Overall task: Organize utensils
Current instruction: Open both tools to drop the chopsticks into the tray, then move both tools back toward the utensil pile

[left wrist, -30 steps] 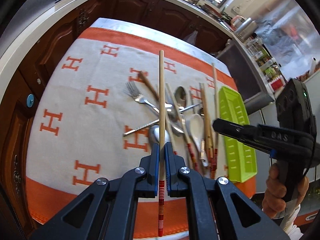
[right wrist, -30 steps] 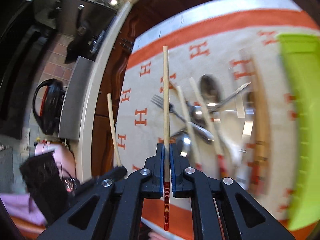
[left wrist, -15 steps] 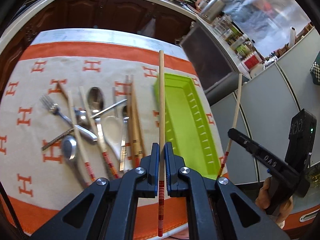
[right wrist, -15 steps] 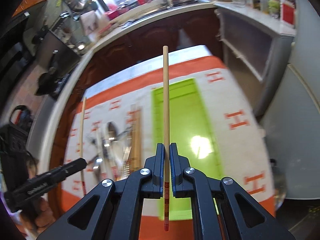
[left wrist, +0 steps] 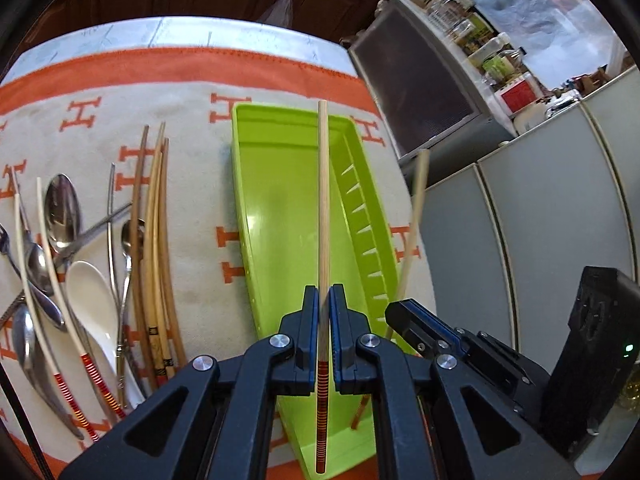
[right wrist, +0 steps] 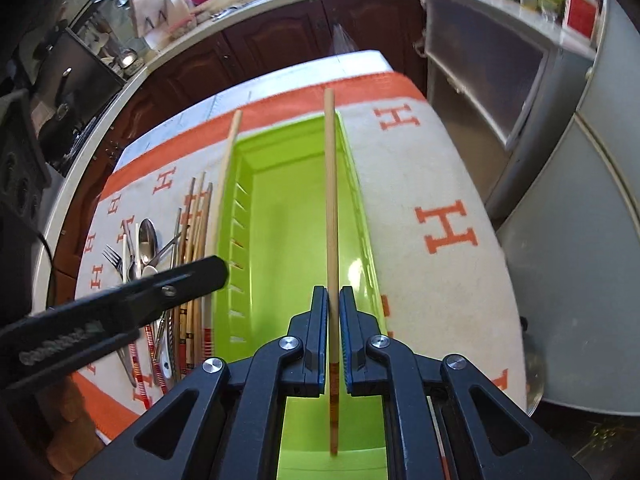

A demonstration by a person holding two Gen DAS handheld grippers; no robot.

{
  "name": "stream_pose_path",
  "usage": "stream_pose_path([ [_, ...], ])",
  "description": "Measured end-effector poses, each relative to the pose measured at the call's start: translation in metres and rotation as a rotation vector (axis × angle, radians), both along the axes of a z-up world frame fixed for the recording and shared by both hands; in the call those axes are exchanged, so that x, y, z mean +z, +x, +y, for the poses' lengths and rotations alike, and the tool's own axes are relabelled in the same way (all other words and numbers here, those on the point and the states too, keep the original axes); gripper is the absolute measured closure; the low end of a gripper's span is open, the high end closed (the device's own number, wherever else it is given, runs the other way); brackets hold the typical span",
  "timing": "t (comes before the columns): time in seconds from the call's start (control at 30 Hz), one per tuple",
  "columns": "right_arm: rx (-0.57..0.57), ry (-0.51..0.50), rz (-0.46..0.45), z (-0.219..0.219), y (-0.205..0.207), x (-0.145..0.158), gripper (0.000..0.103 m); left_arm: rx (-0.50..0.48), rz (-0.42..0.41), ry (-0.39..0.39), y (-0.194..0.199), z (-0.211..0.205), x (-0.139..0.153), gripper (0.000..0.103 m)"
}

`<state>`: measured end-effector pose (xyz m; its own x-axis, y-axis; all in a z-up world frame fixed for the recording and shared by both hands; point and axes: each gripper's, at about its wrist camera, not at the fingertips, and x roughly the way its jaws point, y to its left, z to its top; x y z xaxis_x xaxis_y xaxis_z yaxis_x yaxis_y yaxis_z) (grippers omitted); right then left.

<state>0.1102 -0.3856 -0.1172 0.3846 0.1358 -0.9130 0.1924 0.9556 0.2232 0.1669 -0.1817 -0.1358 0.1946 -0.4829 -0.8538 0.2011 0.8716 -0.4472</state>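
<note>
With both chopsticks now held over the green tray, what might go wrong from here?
The right claw is opening, and its chopstick hangs near the green tray's right wall, so it might bounce out onto the cloth. The left claw still clamps its chopstick; working so close, the two could knock together.

I count one green tray (left wrist: 280, 208) on one orange-and-cream cloth (left wrist: 192, 80), and two chopsticks up in the air over it, a left chopstick (left wrist: 323, 200) and a right chopstick (right wrist: 330, 200). On the cloth lie about four wooden chopsticks (left wrist: 154, 240) in a bunch and two pale red-banded chopsticks (left wrist: 44, 280). There is one white spoon (left wrist: 90, 300), at least four metal spoons (left wrist: 62, 208) and one fork (right wrist: 114, 258).
</note>
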Motion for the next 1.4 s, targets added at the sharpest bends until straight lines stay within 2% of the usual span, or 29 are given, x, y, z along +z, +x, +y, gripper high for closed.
stream_pose_path([
  [0.07, -0.020, 0.030, -0.001, -0.013, 0.000, -0.006, 0.092, -0.001, 0.021, 0.012, -0.001, -0.003, -0.010, 0.099],
  [0.13, -0.038, 0.029, -0.016, -0.021, -0.001, -0.007, 0.081, -0.006, 0.039, 0.026, -0.004, -0.005, -0.017, 0.099],
  [0.23, -0.080, 0.019, -0.046, -0.019, 0.001, -0.006, 0.078, -0.014, 0.035, 0.055, -0.011, -0.005, -0.018, 0.086],
  [0.27, -0.091, 0.025, -0.054, -0.019, -0.001, -0.001, 0.078, -0.010, 0.016, 0.067, -0.015, -0.003, -0.015, 0.083],
  [0.43, -0.117, 0.037, -0.079, -0.019, -0.013, 0.016, 0.078, -0.020, -0.076, 0.120, -0.032, 0.008, 0.007, 0.077],
  [0.5, -0.113, 0.030, -0.087, -0.005, -0.018, 0.020, 0.078, -0.025, -0.131, 0.156, -0.041, 0.012, 0.017, 0.071],
  [0.57, -0.107, 0.024, -0.089, 0.005, -0.024, 0.022, 0.078, -0.021, -0.165, 0.173, -0.049, 0.018, 0.025, 0.060],
  [0.77, -0.062, 0.034, -0.089, 0.029, -0.038, 0.025, 0.078, 0.012, -0.257, 0.232, -0.071, 0.042, 0.045, 0.059],
  [1.1, 0.016, 0.002, -0.108, 0.073, -0.066, 0.047, 0.078, 0.076, -0.299, 0.262, -0.101, 0.091, 0.056, 0.055],
  [1.4, 0.073, -0.013, -0.113, 0.105, -0.079, 0.061, 0.078, 0.115, -0.320, 0.262, -0.117, 0.116, 0.062, 0.054],
])
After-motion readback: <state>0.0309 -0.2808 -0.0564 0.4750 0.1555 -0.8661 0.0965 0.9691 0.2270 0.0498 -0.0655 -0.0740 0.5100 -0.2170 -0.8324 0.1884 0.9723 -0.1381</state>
